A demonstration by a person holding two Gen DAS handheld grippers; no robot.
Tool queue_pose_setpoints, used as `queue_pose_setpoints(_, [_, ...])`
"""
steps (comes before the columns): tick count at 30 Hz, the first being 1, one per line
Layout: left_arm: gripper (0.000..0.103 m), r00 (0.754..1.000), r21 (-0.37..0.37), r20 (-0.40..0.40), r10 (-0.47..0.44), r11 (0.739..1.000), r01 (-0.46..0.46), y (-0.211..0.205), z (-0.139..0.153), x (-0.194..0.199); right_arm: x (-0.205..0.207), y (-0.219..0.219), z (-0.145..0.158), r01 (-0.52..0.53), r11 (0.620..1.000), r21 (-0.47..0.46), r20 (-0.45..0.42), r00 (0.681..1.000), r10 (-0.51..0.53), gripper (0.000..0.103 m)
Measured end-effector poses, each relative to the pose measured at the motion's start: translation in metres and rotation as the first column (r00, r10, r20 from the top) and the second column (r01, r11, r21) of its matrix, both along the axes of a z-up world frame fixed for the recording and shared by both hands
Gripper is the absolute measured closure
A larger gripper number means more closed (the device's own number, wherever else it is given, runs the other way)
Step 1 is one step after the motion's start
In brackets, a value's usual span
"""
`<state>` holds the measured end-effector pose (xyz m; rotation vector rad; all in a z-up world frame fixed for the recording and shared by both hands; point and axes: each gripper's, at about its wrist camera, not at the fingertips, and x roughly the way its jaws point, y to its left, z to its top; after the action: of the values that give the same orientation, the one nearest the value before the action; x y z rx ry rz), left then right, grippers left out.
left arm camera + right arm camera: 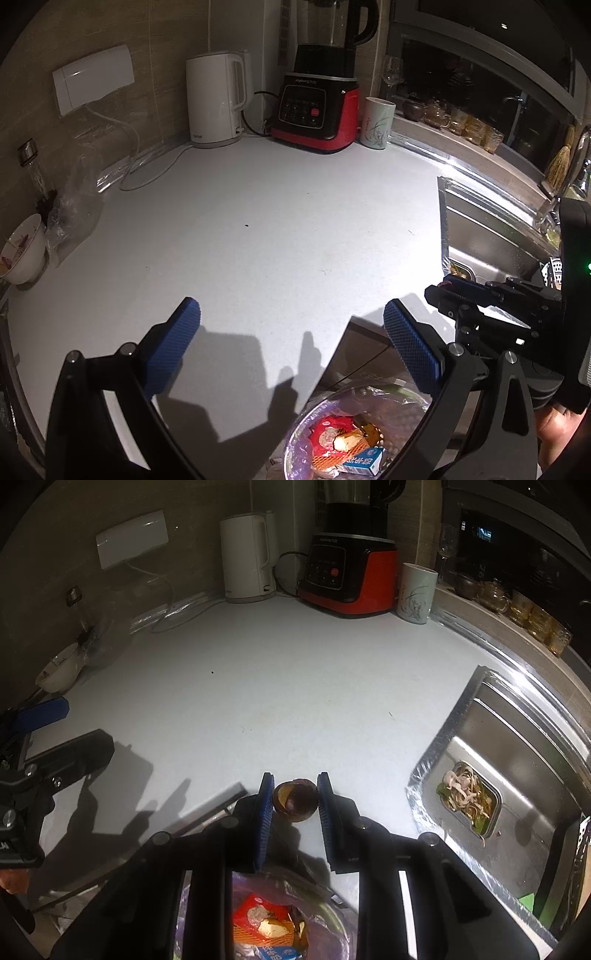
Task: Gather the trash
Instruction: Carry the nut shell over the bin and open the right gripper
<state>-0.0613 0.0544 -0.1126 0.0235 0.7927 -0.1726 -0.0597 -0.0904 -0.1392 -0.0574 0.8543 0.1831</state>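
Note:
My right gripper (295,781) is shut on a brown, round, hollow fruit shell (295,798), held just above the white counter (295,683). Right below it stands the trash bin (327,921), lined with a clear bag. A red wrapper (255,915) and a blue carton (275,953) lie inside. In the left wrist view my left gripper (291,308) is open, with nothing between its blue pads. It hovers over the counter's front edge, with the bin (293,437) under its right finger. The right gripper (443,291) shows at the right.
A white kettle (216,99), a red-black blender (317,110) and a white cup (378,123) stand along the back wall. At the left are a bowl (24,251) and a crumpled clear bag (74,210). The steel sink (517,760) at the right holds a strainer of food scraps (467,797).

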Motion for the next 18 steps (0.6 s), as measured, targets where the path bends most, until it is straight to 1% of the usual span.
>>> queue_pose_setpoints(7, [0.008,0.999,-0.001,0.022,-0.026,1.000,0.026,-0.024,0.015,-0.036,-0.061,-0.017,0.018,0.018,1.000,0.017,0.033,0.999,-0.018,0.079])
queue_pose_setpoints(13, [0.008,0.998,0.006,0.052,-0.035,0.999,0.035,-0.040,0.026,-0.070,-0.108,-0.022,0.031,0.005,1.000,0.017,0.063,0.998,-0.006,0.079])
queue_pose_setpoints(18, [0.008,0.997,0.020,0.072,-0.034,0.999,0.032,-0.047,0.031,-0.094,-0.138,-0.024,0.036,-0.011,1.000,0.017,0.073,0.997,0.010,0.079])
